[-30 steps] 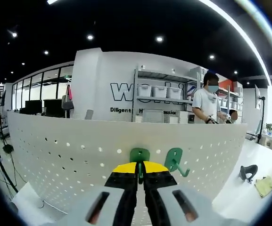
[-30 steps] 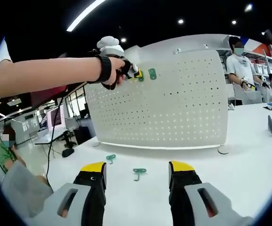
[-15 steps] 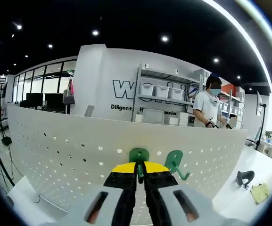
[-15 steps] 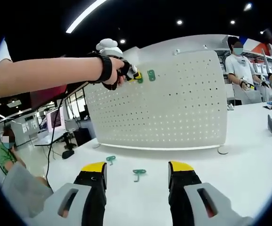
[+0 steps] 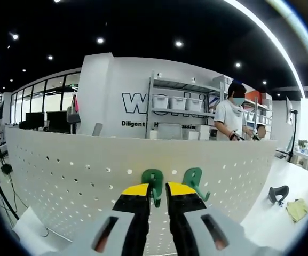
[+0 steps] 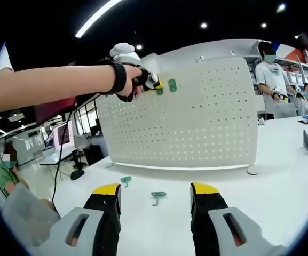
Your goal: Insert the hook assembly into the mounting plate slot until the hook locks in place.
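Hook (image 5: 152,181) half-hidden between parted left gripper (image 5: 158,190) fingers — right gripper (image 6: 155,190) agape, empty — contact unclear.

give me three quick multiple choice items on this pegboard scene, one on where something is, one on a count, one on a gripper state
1. Where do the loose green hooks lie?
A. on the white table in front of the pegboard
B. on a shelf
C. in a bin

2. How many green hooks sit on the pegboard near its top edge?
A. one
B. two
C. four

3. How do the right gripper's jaws stand?
A. shut on a hook
B. shut on nothing
C. open

Answers: 1 A, two lie on the table before the board. 2 B, a left hook and a right hook show side by side. 3 C, a wide gap separates them.
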The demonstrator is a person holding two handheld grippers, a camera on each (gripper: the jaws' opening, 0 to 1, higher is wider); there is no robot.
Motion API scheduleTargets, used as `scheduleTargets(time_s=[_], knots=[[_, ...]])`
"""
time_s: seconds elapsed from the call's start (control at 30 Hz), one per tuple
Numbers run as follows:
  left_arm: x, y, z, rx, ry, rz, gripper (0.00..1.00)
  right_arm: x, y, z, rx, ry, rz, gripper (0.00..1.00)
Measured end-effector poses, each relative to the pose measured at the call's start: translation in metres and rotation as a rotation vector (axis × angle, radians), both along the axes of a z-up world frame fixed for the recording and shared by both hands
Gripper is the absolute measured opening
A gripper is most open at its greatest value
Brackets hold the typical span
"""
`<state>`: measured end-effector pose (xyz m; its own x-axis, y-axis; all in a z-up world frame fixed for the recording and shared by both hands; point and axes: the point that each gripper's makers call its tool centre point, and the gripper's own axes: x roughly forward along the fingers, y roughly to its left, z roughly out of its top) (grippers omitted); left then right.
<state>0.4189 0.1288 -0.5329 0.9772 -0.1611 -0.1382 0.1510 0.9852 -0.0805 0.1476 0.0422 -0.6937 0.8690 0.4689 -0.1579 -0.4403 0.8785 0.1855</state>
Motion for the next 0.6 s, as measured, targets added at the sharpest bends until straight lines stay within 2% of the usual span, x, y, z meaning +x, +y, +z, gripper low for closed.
scheduleTargets(time_s=[0.2,0.4,0.6], knots=[[-0.005,-0.001,-0.004,0.009,0.004,-0.030,0.13,0.000,0.001,0.000,-0.003,0.001,0.005,0.53],[-0.012,-0.003,0.000,0.028,-0.035,-0.082,0.18,0.001,0.005,0.002,-0.006,-0.003,0.017,0.53],[-0.020,-0.003,-0.002,0.028,-0.034,-0.119,0.22,0.002,0.010,0.007,-0.013,-0.013,0.039,0.53]])
